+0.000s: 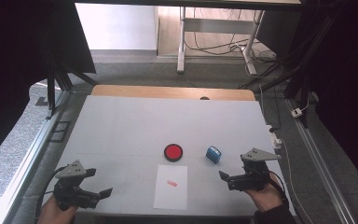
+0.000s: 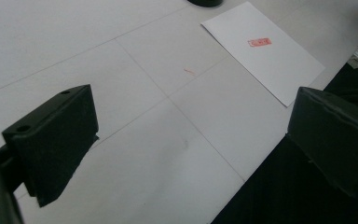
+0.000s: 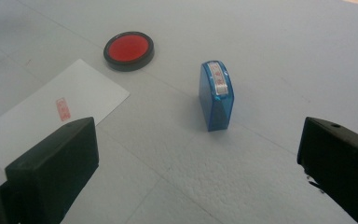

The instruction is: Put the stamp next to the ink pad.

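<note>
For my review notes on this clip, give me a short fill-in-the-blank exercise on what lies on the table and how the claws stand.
1. The blue stamp stands on the table to the right of the round ____ ink pad.
2. The white sheet of paper bears one small ____ stamp mark.
3. The right claw is ____ and holds nothing.
4. The left claw is open over the ____.

Missing words: red; red; open; table
</note>
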`<state>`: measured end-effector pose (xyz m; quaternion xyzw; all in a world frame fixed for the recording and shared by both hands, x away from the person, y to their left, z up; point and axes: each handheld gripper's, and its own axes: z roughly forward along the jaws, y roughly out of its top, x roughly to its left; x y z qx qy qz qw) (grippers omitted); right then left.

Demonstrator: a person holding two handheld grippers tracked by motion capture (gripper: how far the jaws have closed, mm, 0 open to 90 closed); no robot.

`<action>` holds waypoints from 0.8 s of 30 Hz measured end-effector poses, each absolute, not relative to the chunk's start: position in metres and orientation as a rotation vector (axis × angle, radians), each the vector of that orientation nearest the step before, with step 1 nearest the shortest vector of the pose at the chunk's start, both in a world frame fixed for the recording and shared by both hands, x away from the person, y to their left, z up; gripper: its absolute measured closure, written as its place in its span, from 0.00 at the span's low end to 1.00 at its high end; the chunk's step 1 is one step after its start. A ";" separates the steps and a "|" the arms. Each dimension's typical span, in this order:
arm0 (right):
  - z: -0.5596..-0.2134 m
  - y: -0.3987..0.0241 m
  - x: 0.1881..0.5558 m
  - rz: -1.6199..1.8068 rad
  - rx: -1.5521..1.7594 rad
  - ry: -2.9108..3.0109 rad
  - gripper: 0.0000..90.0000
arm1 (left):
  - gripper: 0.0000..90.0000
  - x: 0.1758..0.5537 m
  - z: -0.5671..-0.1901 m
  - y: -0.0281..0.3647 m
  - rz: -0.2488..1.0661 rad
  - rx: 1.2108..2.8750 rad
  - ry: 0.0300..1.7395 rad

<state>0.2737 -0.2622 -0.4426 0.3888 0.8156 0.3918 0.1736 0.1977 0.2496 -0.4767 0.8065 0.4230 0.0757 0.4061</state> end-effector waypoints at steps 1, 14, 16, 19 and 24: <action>-0.443 -0.264 0.272 1.110 1.108 2.310 0.00 | 0.02 0.198 -0.477 0.250 0.191 2.035 1.067; -0.450 -0.281 0.256 1.064 1.150 2.285 0.00 | 0.02 0.197 -0.477 0.250 0.195 2.032 1.067; -0.451 -0.283 0.254 1.063 1.159 2.282 0.00 | 0.02 0.197 -0.477 0.250 0.195 2.030 1.069; -0.453 -0.285 0.250 1.048 1.178 2.296 0.00 | 0.01 0.196 -0.477 0.250 0.198 2.028 1.073; -0.455 -0.288 0.246 1.039 1.193 2.307 0.00 | 0.01 0.197 -0.477 0.250 0.196 2.033 1.069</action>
